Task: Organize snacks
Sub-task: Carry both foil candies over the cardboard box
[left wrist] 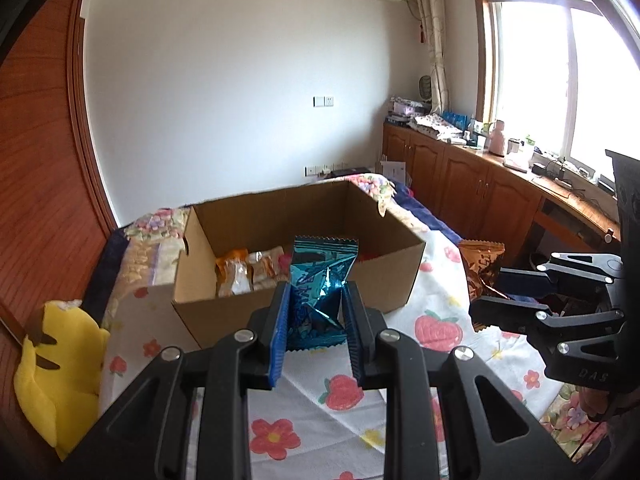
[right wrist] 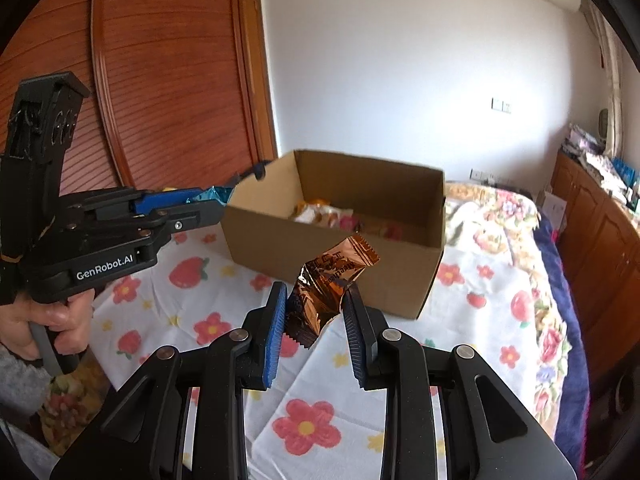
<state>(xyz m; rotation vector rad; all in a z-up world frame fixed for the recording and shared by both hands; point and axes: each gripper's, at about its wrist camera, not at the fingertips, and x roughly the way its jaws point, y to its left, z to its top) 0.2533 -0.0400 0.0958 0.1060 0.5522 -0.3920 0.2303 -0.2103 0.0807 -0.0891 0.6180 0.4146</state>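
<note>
Your left gripper (left wrist: 316,312) pinches a blue foil snack packet (left wrist: 320,276), held upright with its long axis rising from the blue pads (left wrist: 279,336) to a crimped top edge. The open cardboard box (left wrist: 400,276) lies directly ahead of it, the near wall just beyond the fingertips, so that packet looks to have the shorter path over the rim.

Your right gripper (right wrist: 314,312) pinches a copper-brown foil snack packet (right wrist: 324,288), its long axis tilted up and to the right, the crimped end pointing at the box (right wrist: 320,256). From this side the box sits ahead and slightly right, with the near corner closest to the fingers. Both packets are off the surface; neither is over the opening yet.

Several wrapped snacks (left wrist: 248,272) already lie on the box floor toward its left end.

The box stands on a white cloth printed with strawberries and flowers (right wrist: 224,280), spread over a bed. A yellow plush toy (left wrist: 60,360) rests at the left edge; a wooden wardrobe door (right wrist: 168,80), a white wall and wooden cabinets under a window (left wrist: 568,80) enclose the room.
</note>
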